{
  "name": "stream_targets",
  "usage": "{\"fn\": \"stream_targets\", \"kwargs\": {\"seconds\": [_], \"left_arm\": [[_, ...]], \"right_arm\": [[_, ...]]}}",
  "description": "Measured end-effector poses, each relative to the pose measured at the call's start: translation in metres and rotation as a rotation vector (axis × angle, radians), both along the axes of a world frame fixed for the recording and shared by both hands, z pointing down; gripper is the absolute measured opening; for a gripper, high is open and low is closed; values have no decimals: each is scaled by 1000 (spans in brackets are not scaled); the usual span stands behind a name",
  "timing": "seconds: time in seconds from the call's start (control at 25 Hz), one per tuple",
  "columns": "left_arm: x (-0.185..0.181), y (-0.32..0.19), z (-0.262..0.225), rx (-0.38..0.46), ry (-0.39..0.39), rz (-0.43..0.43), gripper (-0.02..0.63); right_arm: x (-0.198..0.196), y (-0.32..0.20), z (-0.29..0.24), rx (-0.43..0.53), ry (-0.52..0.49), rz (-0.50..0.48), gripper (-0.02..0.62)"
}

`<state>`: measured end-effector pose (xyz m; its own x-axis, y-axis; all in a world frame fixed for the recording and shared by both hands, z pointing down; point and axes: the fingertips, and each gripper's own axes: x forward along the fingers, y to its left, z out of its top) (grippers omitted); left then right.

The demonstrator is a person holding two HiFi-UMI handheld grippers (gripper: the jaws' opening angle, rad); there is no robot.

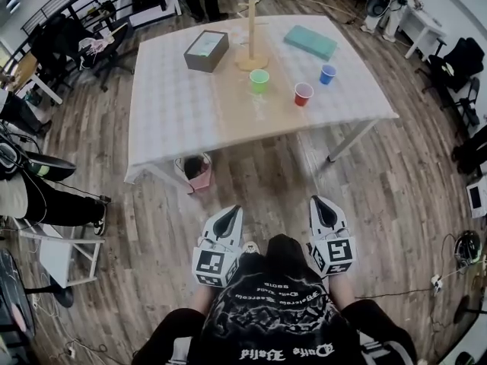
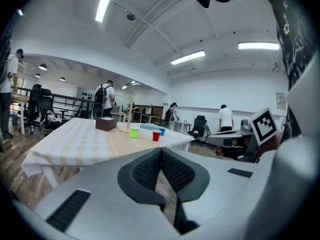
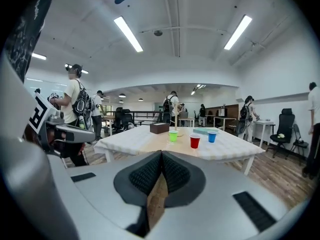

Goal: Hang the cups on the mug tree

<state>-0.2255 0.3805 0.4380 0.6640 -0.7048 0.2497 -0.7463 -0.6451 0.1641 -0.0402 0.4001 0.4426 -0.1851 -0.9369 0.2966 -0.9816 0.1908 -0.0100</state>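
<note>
Three cups stand on the table [image 1: 175, 105]: a green cup [image 1: 259, 80], a red cup [image 1: 303, 93] and a blue cup [image 1: 328, 74]. The wooden mug tree [image 1: 252, 33] rises behind the green cup, bare of cups. My left gripper [image 1: 229, 217] and right gripper [image 1: 323, 207] are held low and close to my body, well short of the table, both shut and empty. The left gripper view shows the green cup [image 2: 134, 132], red cup [image 2: 156, 135] and mug tree [image 2: 129, 115] far off. The right gripper view shows the green cup [image 3: 173, 135], red cup [image 3: 195, 141] and blue cup [image 3: 212, 136].
A dark box [image 1: 206, 50] sits left of the mug tree and a teal flat box [image 1: 310, 42] to its right. A pink bin [image 1: 198, 172] stands under the table's near edge. Chairs, desks and people surround the table.
</note>
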Motion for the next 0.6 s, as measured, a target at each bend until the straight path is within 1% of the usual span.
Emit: {"fn": "stream_targets", "kwargs": {"seconds": [0.12, 0.32, 0.52, 0.6], "left_arm": [[-1, -5, 3, -13, 7, -8, 20], [2, -23, 8, -20, 12, -16, 20], [9, -58, 18, -42, 8, -50, 20], [15, -75, 23, -56, -5, -66, 20]], "right_arm": [[-3, -6, 0, -5, -34, -6, 9], [-6, -26, 7, -20, -8, -34, 9], [6, -68, 14, -25, -1, -54, 11], [16, -89, 16, -26, -2, -55, 11]]}}
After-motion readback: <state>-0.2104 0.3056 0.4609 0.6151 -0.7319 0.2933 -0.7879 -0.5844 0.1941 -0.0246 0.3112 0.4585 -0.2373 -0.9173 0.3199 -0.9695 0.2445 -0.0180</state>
